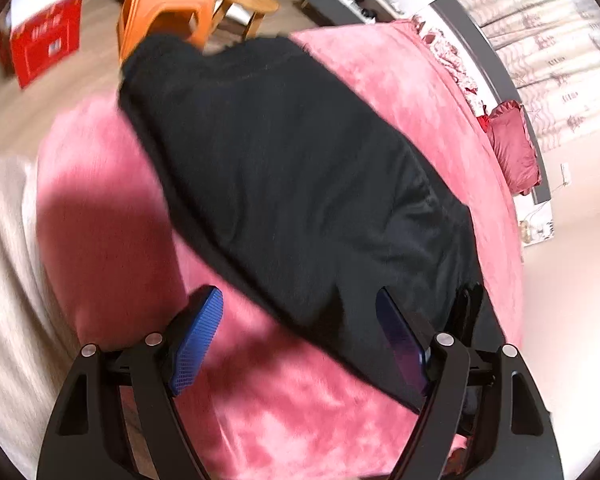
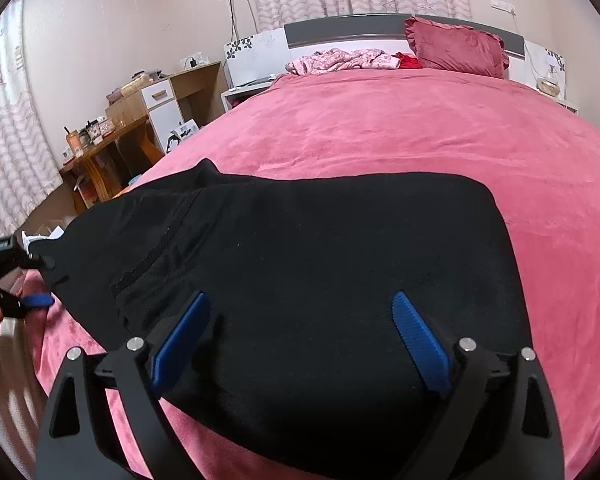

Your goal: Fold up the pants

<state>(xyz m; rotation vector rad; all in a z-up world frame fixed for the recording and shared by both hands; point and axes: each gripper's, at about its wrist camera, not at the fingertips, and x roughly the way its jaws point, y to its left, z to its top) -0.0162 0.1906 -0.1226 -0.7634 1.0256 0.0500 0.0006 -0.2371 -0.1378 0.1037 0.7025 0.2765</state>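
Both claws, left claw and right claw, gape over one pair of black pants.

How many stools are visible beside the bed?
2. An orange plastic stool stands on the floor past the far end of the black pants; a round wooden stool is right beside it. Others may be hidden.

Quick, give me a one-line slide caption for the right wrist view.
Right gripper open above black pants spread on a pink bedspread, pillow at the headboard.

Black pants on a pink bedspread, dark-red pillow.
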